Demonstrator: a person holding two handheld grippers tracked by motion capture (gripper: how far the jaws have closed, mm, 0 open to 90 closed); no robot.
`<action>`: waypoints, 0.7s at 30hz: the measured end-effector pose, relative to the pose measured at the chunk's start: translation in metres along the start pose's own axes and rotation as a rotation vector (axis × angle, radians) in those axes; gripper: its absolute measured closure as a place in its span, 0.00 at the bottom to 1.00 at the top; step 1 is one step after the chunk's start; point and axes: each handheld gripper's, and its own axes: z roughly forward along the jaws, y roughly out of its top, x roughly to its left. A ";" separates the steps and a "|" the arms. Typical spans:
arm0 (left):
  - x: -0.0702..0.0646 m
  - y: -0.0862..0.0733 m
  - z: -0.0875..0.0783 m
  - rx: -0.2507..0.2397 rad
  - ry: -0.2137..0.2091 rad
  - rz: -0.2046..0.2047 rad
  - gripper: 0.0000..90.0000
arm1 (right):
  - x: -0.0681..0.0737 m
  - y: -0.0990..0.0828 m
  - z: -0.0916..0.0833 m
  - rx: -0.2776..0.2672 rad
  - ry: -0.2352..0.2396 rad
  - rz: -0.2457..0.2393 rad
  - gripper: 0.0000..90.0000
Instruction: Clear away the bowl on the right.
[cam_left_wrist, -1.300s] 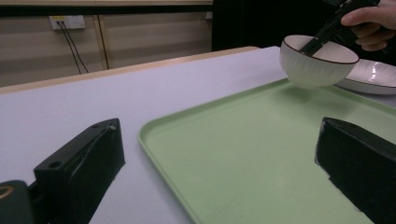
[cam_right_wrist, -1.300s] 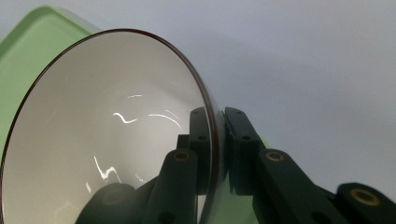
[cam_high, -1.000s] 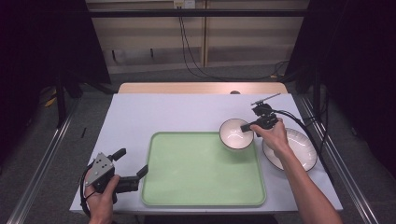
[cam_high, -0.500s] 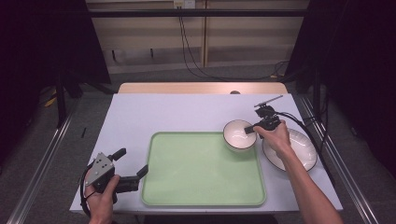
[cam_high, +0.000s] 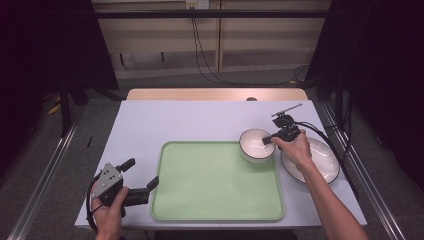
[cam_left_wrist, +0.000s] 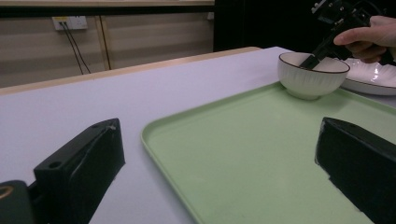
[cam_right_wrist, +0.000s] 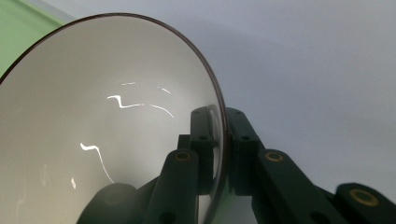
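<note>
1. Right gripper (cam_high: 270, 139) pinches the rim of the bowl (cam_high: 256, 145), 1 jaw inside, 1 outside; left gripper (cam_high: 140, 181) rests unclenched beside the tray (cam_high: 215, 200).
2. Bowl sits at the tray's far right corner, just beside the plate (cam_high: 320, 162).
3. Advice: keep the rim level; lower fully before releasing.
4. Bowl: glossy white, dark-edged rim, ribbed outside.

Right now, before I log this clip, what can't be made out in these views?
- High view: whether the bowl rests on the green tray or hangs just above it; the angle hides any gap.
- Right gripper view: the bowl's base, cut off by the frame edge.
- Left gripper view: the plate beyond the right edge.
</note>
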 end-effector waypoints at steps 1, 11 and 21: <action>0.000 0.000 0.000 0.004 0.000 0.001 0.02 | 0.001 0.000 0.000 0.001 -0.003 0.002 0.93; 0.000 0.000 -0.001 0.000 0.000 0.003 0.02 | 0.003 -0.002 0.001 -0.024 -0.014 -0.030 0.92; 0.000 0.000 -0.002 -0.001 0.005 -0.004 0.01 | 0.004 -0.003 0.000 -0.041 -0.033 -0.047 0.68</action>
